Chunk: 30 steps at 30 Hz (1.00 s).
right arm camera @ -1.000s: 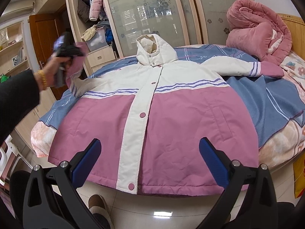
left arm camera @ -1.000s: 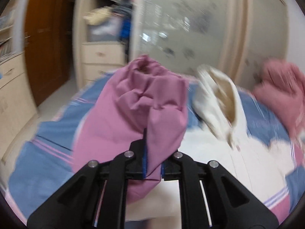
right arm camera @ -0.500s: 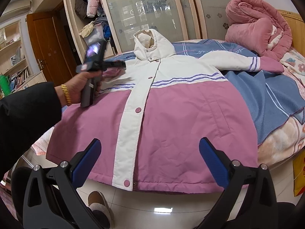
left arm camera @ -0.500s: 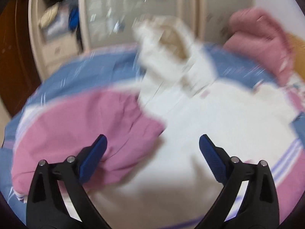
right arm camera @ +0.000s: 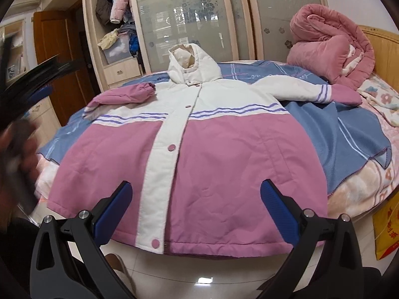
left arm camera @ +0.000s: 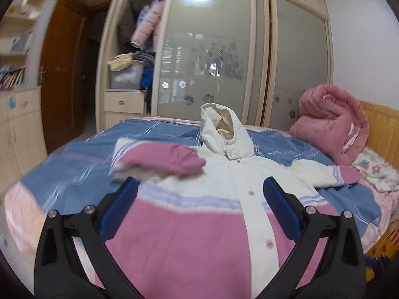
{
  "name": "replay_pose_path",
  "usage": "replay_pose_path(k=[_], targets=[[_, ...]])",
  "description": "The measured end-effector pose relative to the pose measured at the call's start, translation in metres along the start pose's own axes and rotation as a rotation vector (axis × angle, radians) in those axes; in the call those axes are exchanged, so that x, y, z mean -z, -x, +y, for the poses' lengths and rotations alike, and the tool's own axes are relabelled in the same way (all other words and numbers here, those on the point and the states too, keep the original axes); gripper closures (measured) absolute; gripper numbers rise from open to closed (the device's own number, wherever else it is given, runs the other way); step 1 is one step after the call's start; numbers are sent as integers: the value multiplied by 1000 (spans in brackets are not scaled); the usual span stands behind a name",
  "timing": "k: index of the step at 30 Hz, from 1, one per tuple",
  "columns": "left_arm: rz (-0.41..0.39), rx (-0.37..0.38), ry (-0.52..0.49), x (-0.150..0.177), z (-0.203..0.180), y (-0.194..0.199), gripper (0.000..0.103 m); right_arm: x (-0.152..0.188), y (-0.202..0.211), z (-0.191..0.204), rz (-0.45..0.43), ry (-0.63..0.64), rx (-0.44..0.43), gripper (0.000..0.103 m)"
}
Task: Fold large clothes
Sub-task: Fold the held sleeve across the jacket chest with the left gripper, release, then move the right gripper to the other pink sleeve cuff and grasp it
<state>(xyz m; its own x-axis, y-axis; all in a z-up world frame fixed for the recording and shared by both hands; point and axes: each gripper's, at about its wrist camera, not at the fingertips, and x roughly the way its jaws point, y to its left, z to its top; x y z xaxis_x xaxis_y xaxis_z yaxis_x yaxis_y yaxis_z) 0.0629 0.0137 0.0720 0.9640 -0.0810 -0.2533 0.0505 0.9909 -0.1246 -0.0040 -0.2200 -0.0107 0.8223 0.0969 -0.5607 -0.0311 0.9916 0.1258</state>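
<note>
Pink-and-white hooded padded jacket (right arm camera: 199, 149) flat on blue bedspread (right arm camera: 361, 137), ahead of left gripper (left arm camera: 199, 214) and right gripper (right arm camera: 197, 214), both spread, empty

Bedroom; bed (right arm camera: 361, 144) with blue striped cover over floral peach sheet, wooden headboard (right arm camera: 384, 49) at right. Rolled pink quilt (right arm camera: 331, 47) near headboard. Behind bed, cream wardrobe with frosted sliding glass doors (left arm camera: 207, 57) carrying flower pattern and reflecting a ceiling light. Open wardrobe section (left arm camera: 134, 49) at left stuffed with hanging clothes, a clear storage box, drawers (left arm camera: 123, 103) below. Brown wooden door (right arm camera: 53, 57) left of it, cream cabinet with bookshelf (left arm camera: 15, 74) at far left. White wall (left arm camera: 361, 49) at right. Glossy light tile floor (right arm camera: 199, 276), yellow bag (right arm camera: 389, 229) beside the bed
</note>
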Motion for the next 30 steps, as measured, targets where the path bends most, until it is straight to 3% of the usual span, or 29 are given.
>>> replay_pose_path(k=[3,4,9,22,28,30], targets=[[50,-22,-32,31,2,16,2,1,-1,0,-9,2,25,1],[99,-7,-49,36,1,17,2,2,-1,0,-11,3,32,1],[165,-15,-98,49,2,15,2,1,-6,9,-8,19,53,1],[198,-3,-95,51,15,8,2,3,-14,25,16,55,28,1],[211,15,-109,51,7,3,2,1,-13,14,-4,15,25,1],[206,27,-118,50,3,2,2,-1,-13,5,-26,-21,-12,1]])
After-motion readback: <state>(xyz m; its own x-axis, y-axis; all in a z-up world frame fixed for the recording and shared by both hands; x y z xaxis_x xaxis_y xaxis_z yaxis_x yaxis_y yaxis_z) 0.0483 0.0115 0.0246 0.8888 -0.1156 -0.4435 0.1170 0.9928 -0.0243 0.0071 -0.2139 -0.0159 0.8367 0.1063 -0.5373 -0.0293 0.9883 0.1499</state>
